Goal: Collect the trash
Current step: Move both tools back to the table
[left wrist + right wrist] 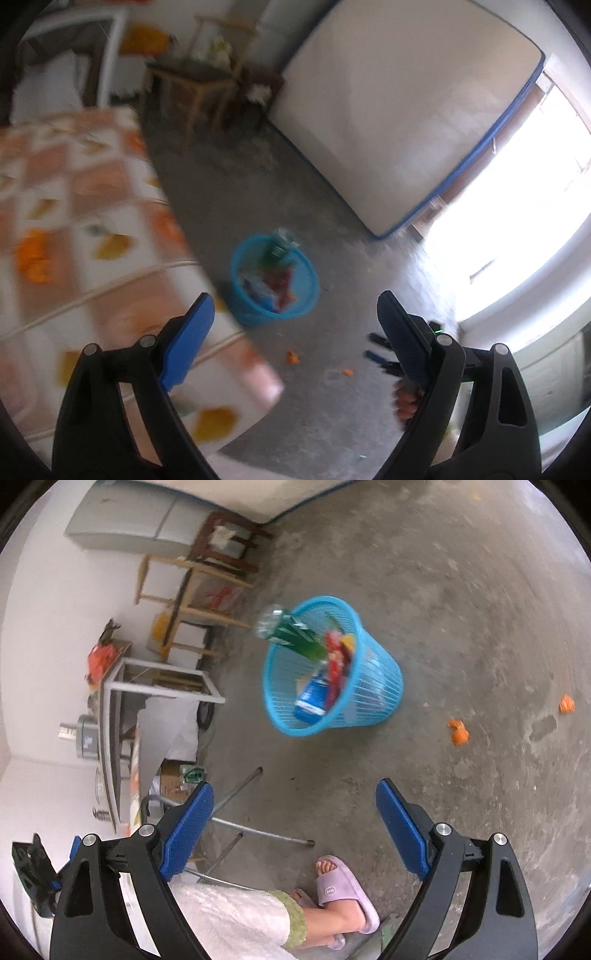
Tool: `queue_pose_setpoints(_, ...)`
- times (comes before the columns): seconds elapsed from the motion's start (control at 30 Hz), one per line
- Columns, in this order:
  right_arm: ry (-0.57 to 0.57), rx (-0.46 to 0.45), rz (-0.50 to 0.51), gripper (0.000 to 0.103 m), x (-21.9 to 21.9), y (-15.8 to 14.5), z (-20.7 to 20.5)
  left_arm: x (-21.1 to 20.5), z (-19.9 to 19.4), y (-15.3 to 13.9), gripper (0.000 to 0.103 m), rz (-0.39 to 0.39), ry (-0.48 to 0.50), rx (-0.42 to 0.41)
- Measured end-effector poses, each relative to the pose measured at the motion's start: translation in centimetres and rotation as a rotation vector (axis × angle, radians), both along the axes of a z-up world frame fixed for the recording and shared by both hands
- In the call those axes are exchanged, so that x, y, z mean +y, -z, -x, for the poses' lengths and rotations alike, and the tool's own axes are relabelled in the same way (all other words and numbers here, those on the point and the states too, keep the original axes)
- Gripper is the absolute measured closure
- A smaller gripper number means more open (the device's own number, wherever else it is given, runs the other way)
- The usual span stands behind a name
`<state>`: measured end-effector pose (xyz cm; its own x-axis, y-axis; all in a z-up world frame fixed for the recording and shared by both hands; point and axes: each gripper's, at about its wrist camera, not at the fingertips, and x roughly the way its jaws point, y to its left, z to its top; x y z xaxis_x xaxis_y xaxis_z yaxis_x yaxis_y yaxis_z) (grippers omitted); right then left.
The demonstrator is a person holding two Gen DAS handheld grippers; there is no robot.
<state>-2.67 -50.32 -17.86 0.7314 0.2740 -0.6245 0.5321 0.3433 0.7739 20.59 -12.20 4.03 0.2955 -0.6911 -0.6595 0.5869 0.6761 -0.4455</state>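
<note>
Both grippers open, basket ahead.

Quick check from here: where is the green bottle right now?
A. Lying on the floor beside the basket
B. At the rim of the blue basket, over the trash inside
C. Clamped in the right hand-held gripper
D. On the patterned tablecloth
B: the green bottle shows at the rim of the blue basket, above the wrappers inside, with both grippers empty.

Left gripper and right gripper angled downward, jaws wide, empty.
</note>
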Motion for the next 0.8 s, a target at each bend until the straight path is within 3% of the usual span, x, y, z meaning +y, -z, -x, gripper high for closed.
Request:
queue_pose_setpoints(0.2, -0.156, -0.098, 0.11, 0.016, 4.2, -6.2, -3.0, 10.6, 2.4, -1.0, 0.017, -0.062, -0.143, -0.112)
queue_pose_setpoints(0.4, -0.402, -0.207, 0.239, 0.016, 11.2, -13.5, -8.6, 18.7, 4.0, 0.7, 0.017, -0.076, -0.313, -0.105)
queue_pose_setpoints(0.63, -0.656, -0.274, 0.289, 0.016, 20.6, -17.8, -15.1, 25.0, 5.1, 3.2, 0.017, -0.076, -0.442, -0.091)
queue_pose_setpoints(0.8, -0.775, -0.274, 0.316, 0.016, 26.8, -18.7, -18.6, 28.1, 4.4, 4.3, 0.018, -0.034, -0.512, -0.082)
